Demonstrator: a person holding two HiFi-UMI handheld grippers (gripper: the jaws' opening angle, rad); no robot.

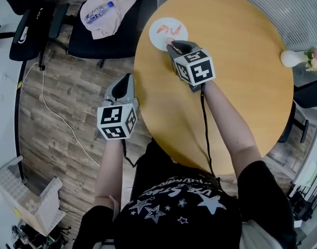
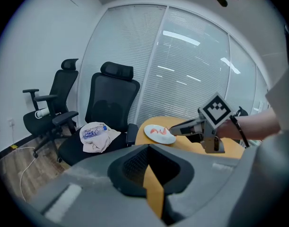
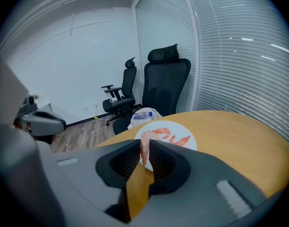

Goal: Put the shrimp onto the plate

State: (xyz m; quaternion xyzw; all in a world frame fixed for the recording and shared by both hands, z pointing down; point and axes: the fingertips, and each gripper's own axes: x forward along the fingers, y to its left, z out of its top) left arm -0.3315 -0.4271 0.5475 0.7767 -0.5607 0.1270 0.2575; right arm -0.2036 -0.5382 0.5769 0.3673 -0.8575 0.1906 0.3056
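Right gripper (image 1: 171,43), tilted downward, jaws clamped on shrimp (image 3: 144,151) at plate's (image 1: 158,40) near edge.

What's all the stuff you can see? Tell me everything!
table: one, yellow-brown, round, middle
plate: one, white, table's far edge
shrimp: three; one pink in right gripper, two orange on plate
vase: one, white, with flowers, table's right edge
chairs: two, black, beside table
cloth: one, pale, on chair
bottle: one, clear, on cloth
cable: one, white, floor
left gripper: grey, shut, empty
right gripper: grey, holding shrimp by plate
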